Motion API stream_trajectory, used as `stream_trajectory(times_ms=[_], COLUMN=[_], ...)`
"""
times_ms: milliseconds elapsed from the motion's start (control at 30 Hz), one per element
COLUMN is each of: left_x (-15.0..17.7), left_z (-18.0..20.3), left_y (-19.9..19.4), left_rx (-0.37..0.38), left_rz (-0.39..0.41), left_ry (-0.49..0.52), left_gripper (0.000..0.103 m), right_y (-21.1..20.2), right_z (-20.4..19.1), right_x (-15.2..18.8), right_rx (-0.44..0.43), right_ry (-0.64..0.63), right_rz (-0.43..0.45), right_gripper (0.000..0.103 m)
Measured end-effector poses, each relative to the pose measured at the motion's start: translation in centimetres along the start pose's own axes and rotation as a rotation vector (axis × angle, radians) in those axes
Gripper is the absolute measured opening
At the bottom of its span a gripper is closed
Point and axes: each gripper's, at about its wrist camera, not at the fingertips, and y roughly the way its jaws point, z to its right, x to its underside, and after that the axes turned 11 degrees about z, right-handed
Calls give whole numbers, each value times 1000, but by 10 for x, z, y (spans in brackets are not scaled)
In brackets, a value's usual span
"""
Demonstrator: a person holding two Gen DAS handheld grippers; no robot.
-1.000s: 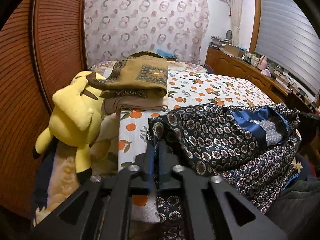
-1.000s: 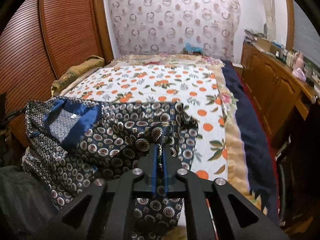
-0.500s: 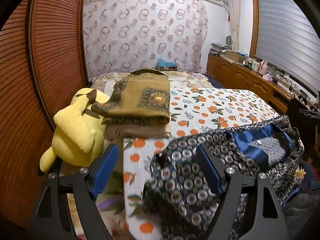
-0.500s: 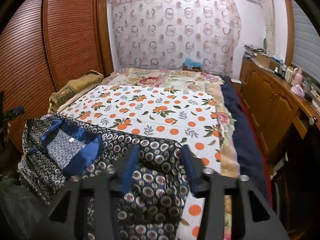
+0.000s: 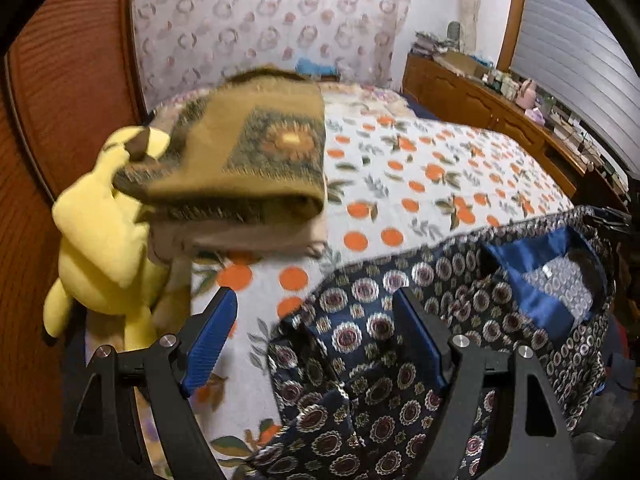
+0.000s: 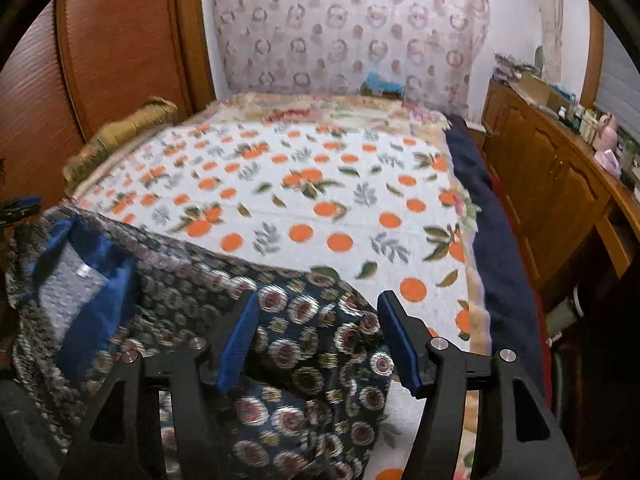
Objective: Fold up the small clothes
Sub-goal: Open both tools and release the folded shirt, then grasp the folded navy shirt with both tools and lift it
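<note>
Spread over the bed is a white sheet printed with oranges and green leaves [image 6: 320, 200], and both tools hang above its near end. From the left gripper [image 5: 316, 330], blue-padded fingers [image 5: 208, 338] stand wide apart with nothing pinched between them; the left pad is over bare sheet, the right pad over the cloth. The right gripper [image 6: 316, 334] is likewise spread open, its fingers [image 6: 240, 340] straddling a raised fold without clamping it. Under both lies the dark navy garment patterned with small round medallions [image 5: 400, 360], rumpled on the near edge of the bed, its bright blue satin collar and pale lining [image 5: 556, 292] turned up toward the person's side. Just past the left gripper, a folded olive-brown blanket with a flower motif [image 5: 256, 152] is stacked on a beige folded cloth [image 5: 248, 236], and beside that pile a yellow plush toy [image 5: 104, 236] leans against the red-brown slatted wardrobe door [image 5: 68, 80]. Well beyond the right gripper, a dark blue blanket [image 6: 492, 232] runs along the bed's edge, next to a wooden counter with cabinet doors [image 6: 552, 184] carrying small clutter too blurred to tell apart.
</note>
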Motion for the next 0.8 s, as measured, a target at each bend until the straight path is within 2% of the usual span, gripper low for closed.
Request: stream_trajectory(times_ms=[100, 233, 367, 400, 467, 567, 800], left_x=[8, 15, 15, 15, 13, 12, 11], left_z=[1, 4, 3, 2, 1, 0, 2], left_y=[8, 18, 22, 23, 23, 23, 24], left_rx=[13, 35, 61, 65, 72, 93, 81], left_rz=[-40, -79, -86, -85, -81, -83, -78], left_ry=[-2, 5, -10, -15, -18, -29, -19], left_gripper=[81, 67, 56, 50, 30, 18, 17], right_y=[10, 19, 27, 29, 29, 31, 35], right_z=[6, 11, 10, 9, 8, 4, 6], right_x=[4, 7, 7, 7, 7, 9, 7], right_rx=[16, 1, -5, -6, -1, 12, 16], right_ry=[8, 32, 30, 28, 19, -9, -23], right_rz=[-32, -59, -64, -65, -66, -69, -76], right_gripper=[64, 64, 64, 64, 64, 62, 62])
